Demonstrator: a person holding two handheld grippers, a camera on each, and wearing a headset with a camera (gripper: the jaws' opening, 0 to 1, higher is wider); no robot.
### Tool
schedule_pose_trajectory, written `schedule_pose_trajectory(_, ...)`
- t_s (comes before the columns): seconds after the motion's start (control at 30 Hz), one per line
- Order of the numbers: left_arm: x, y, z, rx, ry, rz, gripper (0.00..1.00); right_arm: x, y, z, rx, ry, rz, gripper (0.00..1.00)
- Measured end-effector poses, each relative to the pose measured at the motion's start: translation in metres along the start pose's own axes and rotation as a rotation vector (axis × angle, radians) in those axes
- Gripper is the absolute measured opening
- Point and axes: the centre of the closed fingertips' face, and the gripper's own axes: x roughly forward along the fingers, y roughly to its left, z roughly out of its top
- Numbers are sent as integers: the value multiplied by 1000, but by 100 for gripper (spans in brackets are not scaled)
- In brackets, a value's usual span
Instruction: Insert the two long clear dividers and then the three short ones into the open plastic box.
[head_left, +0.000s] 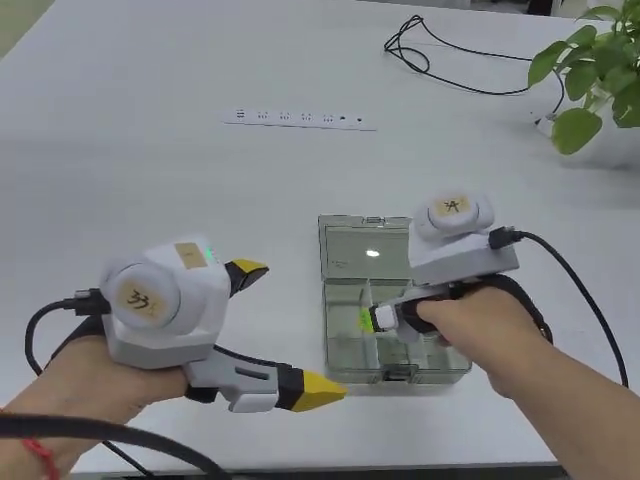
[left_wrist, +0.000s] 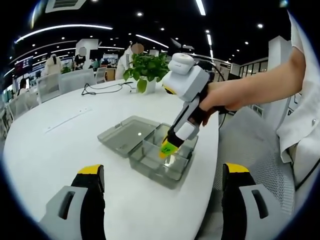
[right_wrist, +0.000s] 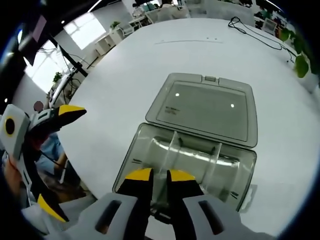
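A: Head view: right hand (head_left: 485, 335) covers the right side of the plastic box (head_left: 345, 335).
B: Right gripper (right_wrist: 160, 176), own view: jaws nearly together. Can't tell if anything's pinched between. Clear dividers (right_wrist: 192, 156) too transparent to count.
A: Potted plant (head_left: 590, 70) cut by frame edge. Power strip (head_left: 300, 118) markings too small.

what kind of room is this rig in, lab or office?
Most likely an open-plan office: long ceiling light strips, rows of desks and chairs beyond the white table, and a potted plant at its far edge.
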Motion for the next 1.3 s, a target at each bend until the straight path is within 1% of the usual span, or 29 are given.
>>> schedule_pose_trajectory(0.13,-3,-1,2,-13,1,25,100,-6,0,2,18,-24,32,18)
schedule_pose_trajectory(0.23,-5,-2,3,-24,-2,41,100,-12,0,5,14,-39,54,19)
schedule_pose_trajectory(0.33,-7,-4,5,-33,0,62,100,-22,0,9,15,-62,80,21)
schedule_pose_trajectory(0.43,-7,-5,8,-44,-3,77,100,-30,-2,12,4,-75,97,22)
schedule_pose_trajectory(0.5,-8,-7,10,-49,-6,90,100,-37,-1,14,2,-88,121,23)
schedule_pose_trajectory(0.57,-8,-8,12,-55,-9,105,100,-44,-2,18,-8,-105,138,25)
schedule_pose_trajectory(0.63,-9,-10,14,-64,-11,119,100,-53,0,22,-31,-131,160,27)
schedule_pose_trajectory(0.7,-10,-12,17,-71,-14,132,100,-61,0,21,-39,-128,172,28)
schedule_pose_trajectory(0.73,-10,-13,17,-72,-15,137,100,-62,-3,23,-44,-144,186,29)
schedule_pose_trajectory(0.77,-11,-15,18,-73,-17,142,100,-64,-4,23,-46,-145,189,29)
schedule_pose_trajectory(0.87,-12,-18,19,-76,-16,151,100,-77,-4,23,-89,-152,206,31)
schedule_pose_trajectory(0.9,-12,-18,18,-76,-18,153,100,-81,-4,24,-130,-166,217,32)
schedule_pose_trajectory(0.93,-12,-19,19,-78,-19,153,100,-82,-5,23,-127,-161,215,33)
schedule_pose_trajectory(0.97,-12,-19,19,-78,-21,152,100,-85,-6,20,-149,-146,223,35)
schedule_pose_trajectory(1.0,-12,-20,19,-77,-23,151,100,-89,-7,20,-171,-156,231,37)
schedule_pose_trajectory(1.13,-11,-20,17,-80,-18,148,100,-99,-16,19,-198,-168,237,40)
schedule_pose_trajectory(1.2,-11,-20,17,-73,-20,146,100,-103,-20,18,-221,-172,245,43)
schedule_pose_trajectory(1.27,-11,-20,18,-77,-24,147,100,-105,-23,16,-272,-174,252,45)
schedule_pose_trajectory(1.3,-11,-19,18,-81,-29,146,100,-106,-27,12,-321,-162,248,48)
